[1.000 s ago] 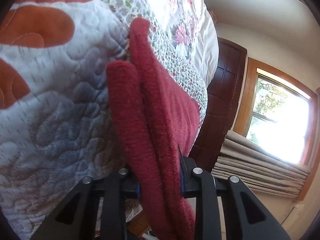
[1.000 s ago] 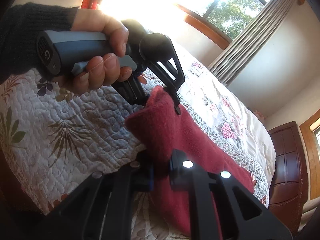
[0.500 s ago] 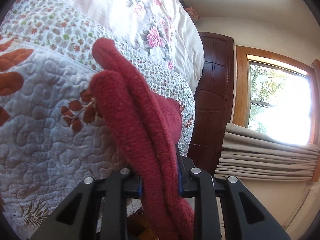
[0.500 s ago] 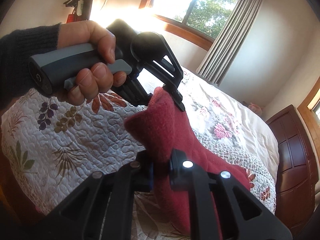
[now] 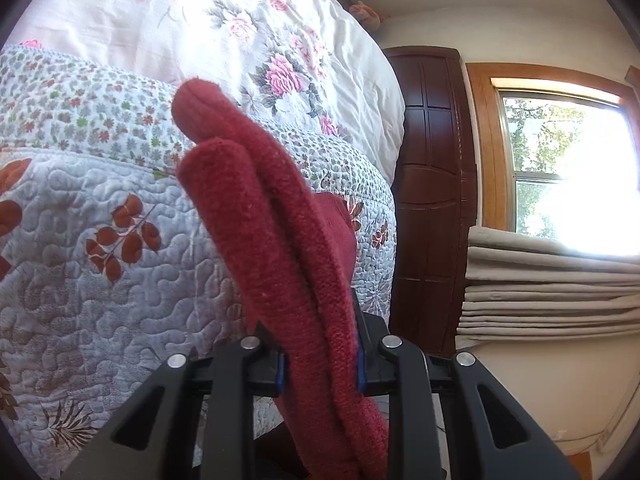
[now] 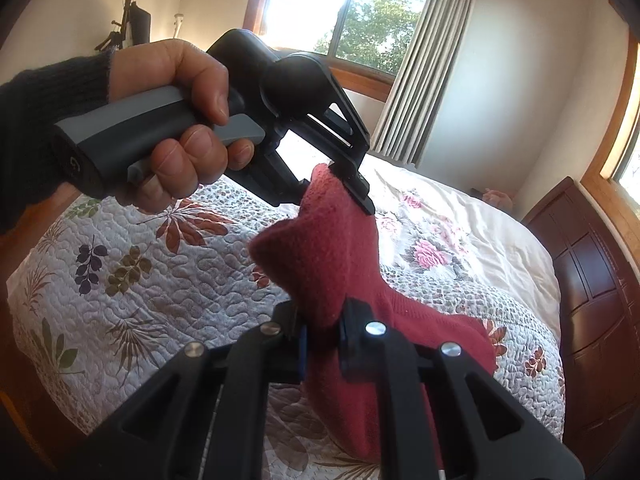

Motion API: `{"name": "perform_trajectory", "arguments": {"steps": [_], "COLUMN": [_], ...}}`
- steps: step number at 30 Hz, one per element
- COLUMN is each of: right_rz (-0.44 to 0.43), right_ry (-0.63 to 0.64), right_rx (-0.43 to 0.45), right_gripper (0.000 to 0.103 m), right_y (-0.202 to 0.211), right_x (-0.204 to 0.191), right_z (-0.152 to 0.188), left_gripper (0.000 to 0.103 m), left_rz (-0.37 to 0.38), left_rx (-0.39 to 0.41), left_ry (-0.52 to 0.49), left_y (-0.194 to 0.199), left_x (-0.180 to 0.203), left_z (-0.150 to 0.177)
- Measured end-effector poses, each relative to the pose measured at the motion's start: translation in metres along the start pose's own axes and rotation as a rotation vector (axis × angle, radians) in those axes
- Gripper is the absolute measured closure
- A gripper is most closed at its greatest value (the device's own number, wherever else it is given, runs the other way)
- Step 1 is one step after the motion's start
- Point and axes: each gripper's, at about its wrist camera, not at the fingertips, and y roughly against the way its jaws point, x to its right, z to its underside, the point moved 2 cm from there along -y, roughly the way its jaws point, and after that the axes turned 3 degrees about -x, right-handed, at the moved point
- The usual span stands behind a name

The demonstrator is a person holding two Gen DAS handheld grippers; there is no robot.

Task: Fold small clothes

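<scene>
While both grippers pinch it: the red garment [image 6: 340, 264] hangs in the air above the quilt [image 6: 160, 280], clear of it where the right wrist view shows.
Red garment: a thick knit piece, doubled into soft rolled layers; in the left wrist view [image 5: 280, 248] two rounded folds rise side by side from between the jaws, the taller one behind the shorter.
Left gripper [image 5: 320, 364]: clamped on the lower part of the garment's folds, the cloth filling the gap between its fingers; seen from the right wrist view [image 6: 340, 184], it bites a raised corner of the garment.
Right gripper [image 6: 322, 340]: clenched on the garment lower down, its jaws close together with the knit bunched between them.
Hand [image 6: 180, 120]: wrapped round the left gripper's grey handle, fingers on the trigger, a dark sleeve [image 6: 44, 120] at the wrist.
Quilt: white, stitched in swirls, printed with rust and dark leaves; it lies under the garment.
Floral sheet [image 6: 460, 224]: beyond the quilt, past the garment.
Dark wooden headboard [image 5: 430, 200]: past the quilt's far edge.
Window [image 6: 352, 12]: above and behind the garment, a curtain [image 6: 424, 60] hanging just beside it.
</scene>
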Motion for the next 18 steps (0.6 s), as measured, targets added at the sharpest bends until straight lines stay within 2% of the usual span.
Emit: {"name": "perform_trajectory", "arguments": {"steps": [9, 18], "right_rz": [0.007, -0.027], "right_ry": [-0.168, -0.361], "right_rx": [0.014, -0.001], "right_gripper": [0.093, 0.093], "right_y": [0.009, 0.004], "right_x": [0.051, 0.109], "right_z": [0.018, 0.050], "left_gripper": [0.079, 0.079], "left_rz": [-0.082, -0.204], "left_rx": [-0.057, -0.128], "left_ry": [-0.067, -0.099], "left_y": [-0.044, -0.111], "left_x": [0.059, 0.091], "left_z": [-0.012, -0.019]}}
